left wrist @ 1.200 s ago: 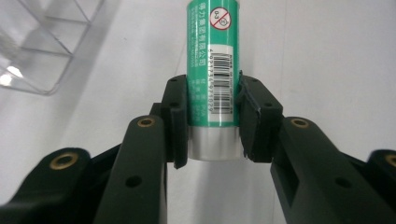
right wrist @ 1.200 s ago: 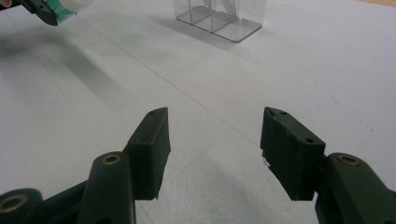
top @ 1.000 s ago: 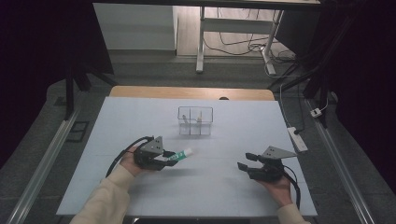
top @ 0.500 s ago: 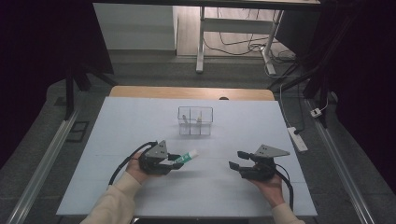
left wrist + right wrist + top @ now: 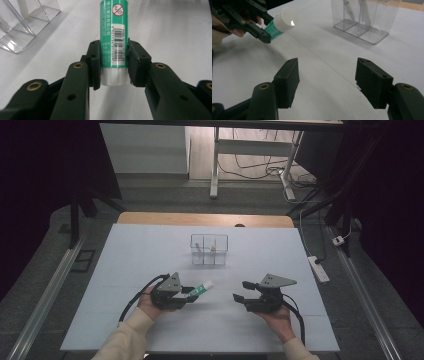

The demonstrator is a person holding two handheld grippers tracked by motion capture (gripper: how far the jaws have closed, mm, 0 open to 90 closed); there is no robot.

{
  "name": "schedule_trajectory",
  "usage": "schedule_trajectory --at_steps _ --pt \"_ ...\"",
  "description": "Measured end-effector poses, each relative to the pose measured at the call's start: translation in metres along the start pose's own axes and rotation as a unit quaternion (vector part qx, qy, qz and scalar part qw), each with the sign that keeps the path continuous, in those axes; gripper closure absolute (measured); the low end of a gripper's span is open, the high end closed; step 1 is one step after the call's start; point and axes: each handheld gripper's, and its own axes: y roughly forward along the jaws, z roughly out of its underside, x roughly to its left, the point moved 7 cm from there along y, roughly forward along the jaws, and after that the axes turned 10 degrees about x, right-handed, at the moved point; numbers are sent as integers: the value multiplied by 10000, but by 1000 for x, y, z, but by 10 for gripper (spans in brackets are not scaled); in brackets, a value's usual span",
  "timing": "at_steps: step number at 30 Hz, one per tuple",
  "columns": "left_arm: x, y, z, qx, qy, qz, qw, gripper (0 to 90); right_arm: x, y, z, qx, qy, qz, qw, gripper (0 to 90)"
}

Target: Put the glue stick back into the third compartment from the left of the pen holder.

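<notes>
the left tongs (image 5: 186, 294) are pinching a green glue stick (image 5: 199, 289) near its clear bottom end, and the left gripper view shows both pads pressed against the tube (image 5: 114, 35) with the barcode between them. the stick is held just above the counter (image 5: 125, 260), lying nearly level, with its white cap (image 5: 286, 19) pointing toward the right tongs (image 5: 239, 291).

the right tongs (image 5: 327, 82) are spread wide with nothing between them, and their jaws have just been opening further. they sit near the stick but apart from it, aimed at the capped end.

so the pick-up is done: the stick is off the counter and firmly held. what looks to be in hand now is either a handover or pulling the cap off, since the free tongs are lining up with the cap; i cannot tell which. that step is not yet done, as the right pads touch nothing.

a clear box with dividers (image 5: 209, 249) stands farther back on the counter, with a few pale things upright in it. it may be where the stick ends up, but the stick is well apart from it for now.
</notes>
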Motion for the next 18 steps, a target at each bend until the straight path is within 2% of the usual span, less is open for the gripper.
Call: schedule_trajectory --at_steps 6,18 --pt "-2 2 -3 -38 -42 -3 10000 660 10 8 -9 -98 -17 -140 9999 353" --pt "-6 8 -9 -44 -69 4 10000 659 28 28 -25 -63 -169 -351 9992 361"
